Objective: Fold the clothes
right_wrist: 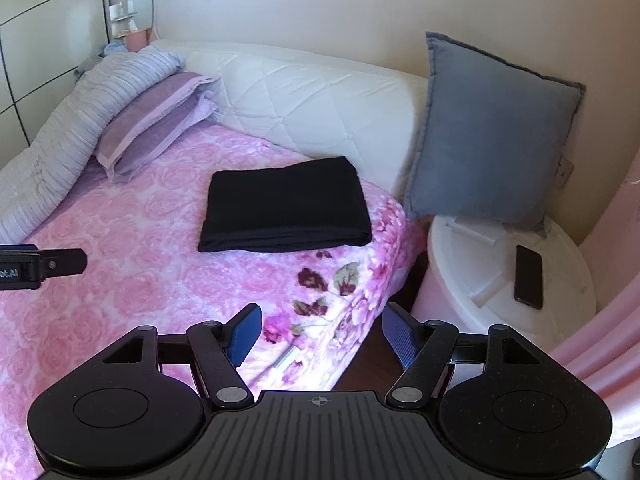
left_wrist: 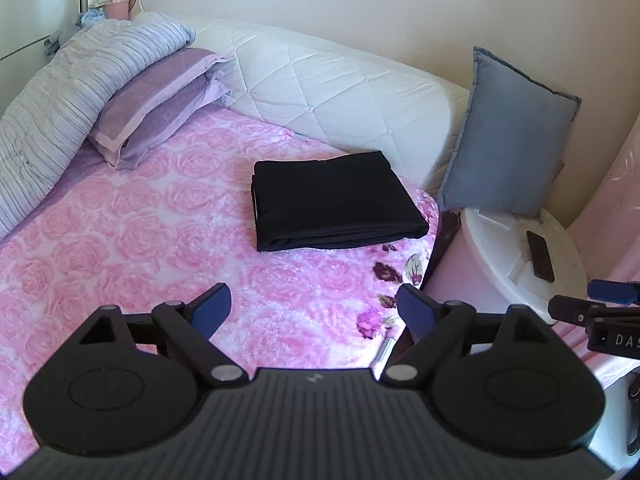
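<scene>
Black garment (left_wrist: 338, 200) lies folded flat, far on pink blanket (left_wrist: 140, 248). My left gripper (left_wrist: 314, 306) and right gripper (right_wrist: 322, 334) both wide, empty. Risk as I judge it: snagging top layer, undoing stack.

Both wrist views look forward and downward over the bed (left_wrist: 120, 248), from above its near edge, toward the headboard wall. Left view sits further left, over the blanket. Right view sits nearer the bed's corner and the white nightstand (right_wrist: 500, 280). Shared: folded black garment (left_wrist: 336, 200), blue cushion (right_wrist: 492, 140), pillows, phone (right_wrist: 529, 276). Each view catches the other gripper at its edge.
</scene>
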Demonstrator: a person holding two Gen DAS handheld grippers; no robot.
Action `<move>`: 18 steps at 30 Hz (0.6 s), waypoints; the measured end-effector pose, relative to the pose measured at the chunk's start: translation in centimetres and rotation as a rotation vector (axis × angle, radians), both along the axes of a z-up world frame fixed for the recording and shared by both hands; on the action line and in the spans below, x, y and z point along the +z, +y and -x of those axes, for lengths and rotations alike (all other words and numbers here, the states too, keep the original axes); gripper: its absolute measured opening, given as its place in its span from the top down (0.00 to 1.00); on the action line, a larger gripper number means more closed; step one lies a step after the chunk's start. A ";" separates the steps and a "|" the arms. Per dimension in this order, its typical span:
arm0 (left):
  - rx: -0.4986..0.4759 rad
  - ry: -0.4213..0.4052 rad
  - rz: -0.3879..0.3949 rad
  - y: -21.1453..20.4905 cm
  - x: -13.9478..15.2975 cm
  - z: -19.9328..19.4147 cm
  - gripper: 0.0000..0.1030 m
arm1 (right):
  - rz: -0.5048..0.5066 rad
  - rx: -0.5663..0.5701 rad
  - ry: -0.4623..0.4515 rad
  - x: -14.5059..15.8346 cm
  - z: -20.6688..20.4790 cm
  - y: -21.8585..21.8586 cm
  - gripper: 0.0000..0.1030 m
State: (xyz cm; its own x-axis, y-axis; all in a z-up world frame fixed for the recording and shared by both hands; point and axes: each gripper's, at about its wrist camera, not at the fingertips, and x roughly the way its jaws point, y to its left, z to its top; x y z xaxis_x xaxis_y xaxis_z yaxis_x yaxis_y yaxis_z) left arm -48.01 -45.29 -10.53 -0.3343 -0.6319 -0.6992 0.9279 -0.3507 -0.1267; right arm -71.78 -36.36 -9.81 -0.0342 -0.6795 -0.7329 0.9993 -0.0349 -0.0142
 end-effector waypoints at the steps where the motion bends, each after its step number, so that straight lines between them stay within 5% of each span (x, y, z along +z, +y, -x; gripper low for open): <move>1: -0.001 0.000 0.005 0.1 0.1 0.1 0.15 | -0.001 0.003 -0.004 0.0 -0.1 0.0 0.32; 18: 0.057 -0.005 0.027 0.8 0.7 0.4 0.15 | 0.003 0.048 0.022 -0.3 -1.3 0.2 0.31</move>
